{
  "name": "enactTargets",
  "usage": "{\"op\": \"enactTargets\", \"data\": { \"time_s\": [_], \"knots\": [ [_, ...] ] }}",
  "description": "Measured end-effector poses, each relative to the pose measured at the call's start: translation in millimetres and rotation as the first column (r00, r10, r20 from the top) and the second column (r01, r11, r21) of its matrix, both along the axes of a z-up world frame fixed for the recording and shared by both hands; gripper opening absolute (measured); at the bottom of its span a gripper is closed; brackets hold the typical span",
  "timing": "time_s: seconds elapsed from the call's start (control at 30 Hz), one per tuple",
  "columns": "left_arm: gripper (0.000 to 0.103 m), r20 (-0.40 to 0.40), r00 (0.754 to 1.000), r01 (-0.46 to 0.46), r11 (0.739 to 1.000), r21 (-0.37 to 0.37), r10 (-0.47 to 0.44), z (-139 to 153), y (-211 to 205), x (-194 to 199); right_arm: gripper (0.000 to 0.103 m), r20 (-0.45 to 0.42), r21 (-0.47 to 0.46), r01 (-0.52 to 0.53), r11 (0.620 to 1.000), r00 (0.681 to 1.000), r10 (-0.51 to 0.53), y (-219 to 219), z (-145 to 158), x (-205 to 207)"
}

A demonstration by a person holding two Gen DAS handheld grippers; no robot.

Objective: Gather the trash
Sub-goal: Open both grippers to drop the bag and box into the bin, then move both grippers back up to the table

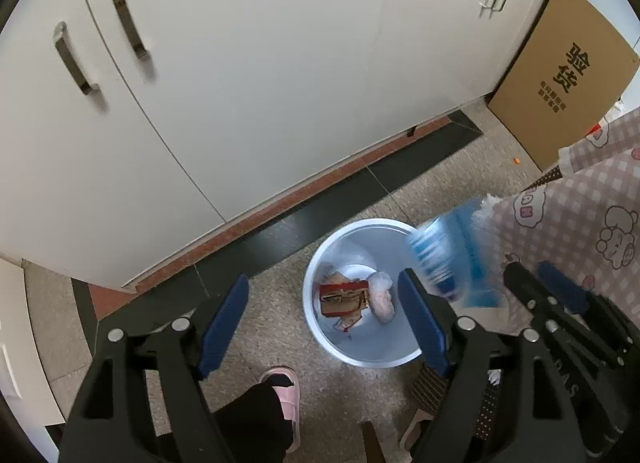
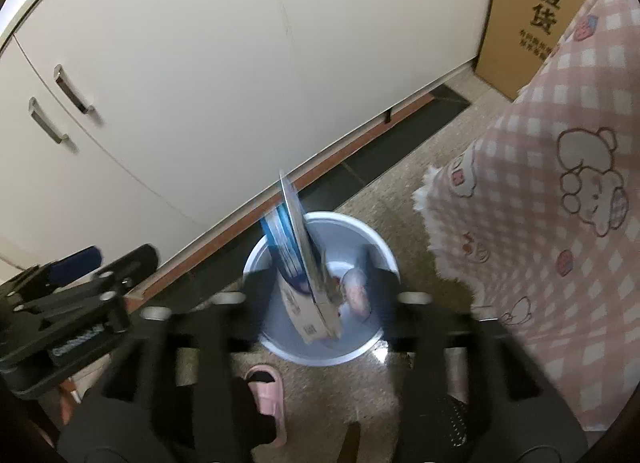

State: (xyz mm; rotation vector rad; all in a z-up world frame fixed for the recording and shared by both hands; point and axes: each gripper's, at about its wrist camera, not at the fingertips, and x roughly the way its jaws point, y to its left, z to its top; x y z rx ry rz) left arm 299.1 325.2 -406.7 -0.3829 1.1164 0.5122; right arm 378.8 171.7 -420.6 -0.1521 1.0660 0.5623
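One light, stiff carton drops at centre frame into the bin; right gripper spread, left gripper released, empty.

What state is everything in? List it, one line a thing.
left gripper: open, empty, above the bin.
right gripper: open, fingers wide apart.
blue box: on edge, blurred, over the bin between the right gripper's fingers.
bin: upright, no lid, partly filled.
red carton: lying in the bin.
plastic bag: crumpled in the bin.
cabinet doors: shut.
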Motion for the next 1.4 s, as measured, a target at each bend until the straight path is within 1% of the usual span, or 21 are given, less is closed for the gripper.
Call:
{"op": "enactTargets", "data": {
  "time_s": [0.1,0.17,0.27,0.37,0.57,0.67,0.87,1.0,1.07,1.2,1.27,1.33,1.37,1.4],
  "knots": [
    [0.075,0.01,1.0,0.0,1.0,0.014,0.0,7,0,-5,0.052,0.004,0.009,0.002,1.0,1.0,-0.002,-4,4,0],
    [0.075,0.021,1.0,-0.004,1.0,0.027,0.003,14,-1,-8,0.052,0.018,0.012,0.003,1.0,1.0,-0.003,-6,11,-3],
    [0.075,0.056,0.998,0.003,0.999,0.049,-0.005,31,-7,-11,0.052,0.051,0.023,0.003,1.0,0.999,-0.004,-11,28,-8],
    [0.075,0.107,0.994,0.009,0.997,0.072,-0.016,57,-14,-17,0.052,0.097,0.029,-0.001,1.0,0.995,-0.002,-14,49,-15],
    [0.077,0.206,0.978,0.005,0.992,0.123,-0.03,110,-27,-34,0.052,0.187,0.098,0.002,0.995,0.982,-0.021,-30,110,-37],
    [0.078,0.27,0.962,-0.008,0.988,0.153,-0.034,142,-37,-48,0.052,0.24,0.147,0.003,0.989,0.97,-0.039,-44,145,-50],
    [0.08,0.353,0.933,0.001,0.981,0.193,-0.07,192,-62,-66,0.054,0.295,0.223,0.026,0.974,0.951,-0.093,-81,197,-70],
    [0.082,0.397,0.908,0.046,0.973,0.227,-0.136,223,-98,-69,0.056,0.337,0.265,0.066,0.962,0.929,-0.156,-123,227,-87],
    [0.082,0.41,0.895,0.078,0.968,0.241,-0.174,232,-117,-66,0.056,0.348,0.284,0.1,0.954,0.916,-0.2,-151,240,-94],
    [0.082,0.415,0.863,0.186,0.945,0.27,-0.289,247,-172,-54,0.059,0.354,0.31,0.183,0.933,0.888,-0.292,-208,251,-96],
    [0.082,0.411,0.841,0.247,0.926,0.287,-0.352,251,-198,-47,0.059,0.353,0.321,0.234,0.918,0.87,-0.345,-239,256,-97],
    [0.082,0.399,0.811,0.324,0.896,0.305,-0.429,256,-233,-35,0.061,0.343,0.335,0.289,0.897,0.849,-0.402,-272,257,-96],
    [0.082,0.397,0.794,0.356,0.881,0.313,-0.461,259,-248,-29,0.061,0.337,0.342,0.326,0.881,0.833,-0.439,-294,257,-95],
    [0.082,0.391,0.782,0.378,0.868,0.321,-0.485,260,-259,-25,0.062,0.332,0.346,0.349,0.871,0.822,-0.462,-307,257,-95]
  ]
}}
